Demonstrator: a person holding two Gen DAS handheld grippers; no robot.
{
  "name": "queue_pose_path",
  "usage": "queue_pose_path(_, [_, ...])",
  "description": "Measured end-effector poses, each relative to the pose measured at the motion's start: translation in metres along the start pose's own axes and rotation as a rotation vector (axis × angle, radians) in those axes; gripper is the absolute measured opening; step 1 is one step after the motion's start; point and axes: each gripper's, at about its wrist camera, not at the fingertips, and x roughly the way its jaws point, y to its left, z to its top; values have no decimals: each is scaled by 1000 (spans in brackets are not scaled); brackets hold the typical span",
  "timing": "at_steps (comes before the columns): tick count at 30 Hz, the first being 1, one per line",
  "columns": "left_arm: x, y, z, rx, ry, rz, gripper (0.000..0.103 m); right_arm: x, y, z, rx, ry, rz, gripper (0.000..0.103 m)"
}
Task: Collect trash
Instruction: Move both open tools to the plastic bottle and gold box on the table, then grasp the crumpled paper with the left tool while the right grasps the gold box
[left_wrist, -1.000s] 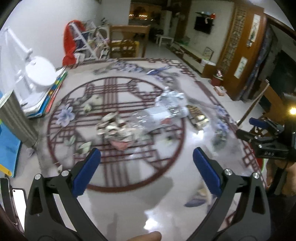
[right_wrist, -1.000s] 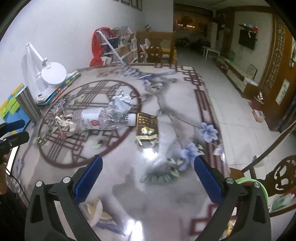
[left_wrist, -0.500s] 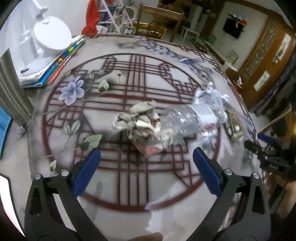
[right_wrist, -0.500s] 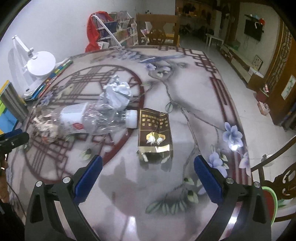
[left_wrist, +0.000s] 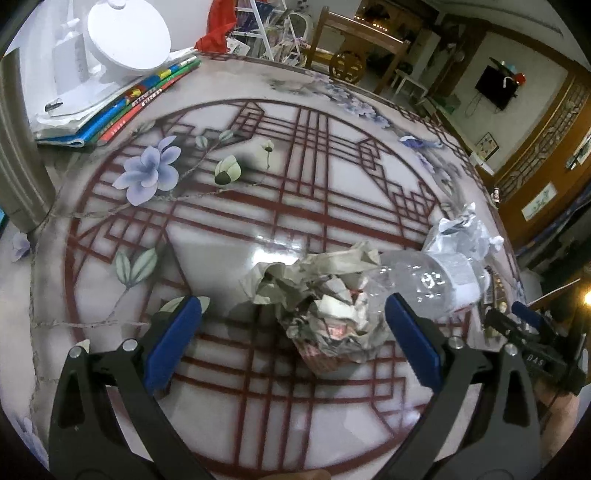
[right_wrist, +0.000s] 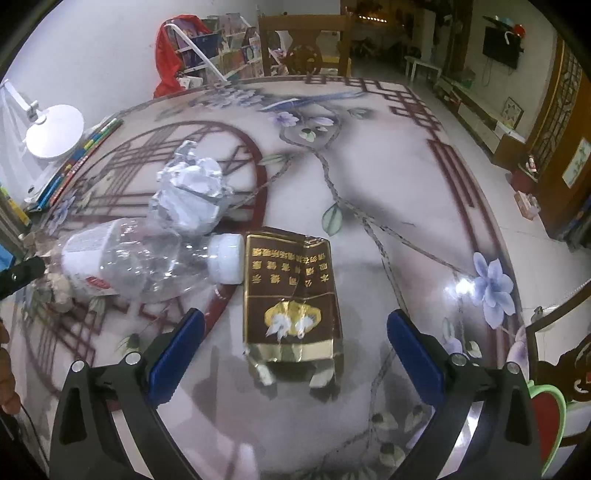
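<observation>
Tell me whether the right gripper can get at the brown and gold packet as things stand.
Probably yes: the right gripper is open, the brown and gold packet lies between its fingers, nothing covering it.

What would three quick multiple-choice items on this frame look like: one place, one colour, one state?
1. Where is the bottle cap pointing?
A. at the brown packet
B. at the lamp
C. off the table edge

2. What colour is the bottle's cap?
A. red
B. white
C. green

3. How do the left gripper jaws stand?
A. shut on the crumpled paper
B. shut on nothing
C. open, either side of the crumpled paper

Key:
1 A, the cap lies right against the packet's side in the right wrist view.
2 B, the cap reads white beside the dark packet.
3 C, both blue pads stand wide apart with the paper wad between them, untouched.
</observation>
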Motion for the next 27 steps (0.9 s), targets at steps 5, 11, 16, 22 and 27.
queue_pose_path(5, [5, 0, -1, 8, -12, 9, 96, 9, -1, 2, -10, 8, 2, 85])
queue_pose_path(11, [8, -3, -2, 40, -12, -7, 73, 11, 4, 1, -42, 2, -19, 58])
queue_pose_path(16, [3, -5, -4, 50, -25, -16, 55, 10, 8, 0, -55, -1, -21, 48])
queue_pose_path(22, [-6, -3, -6, 45, -37, -28, 35, 8, 10, -2, -39, 0, -10, 47])
queue_pose_path(27, [-14, 1, -10, 41, -42, -21, 30, -1, 14, -2, -40, -17, -14, 47])
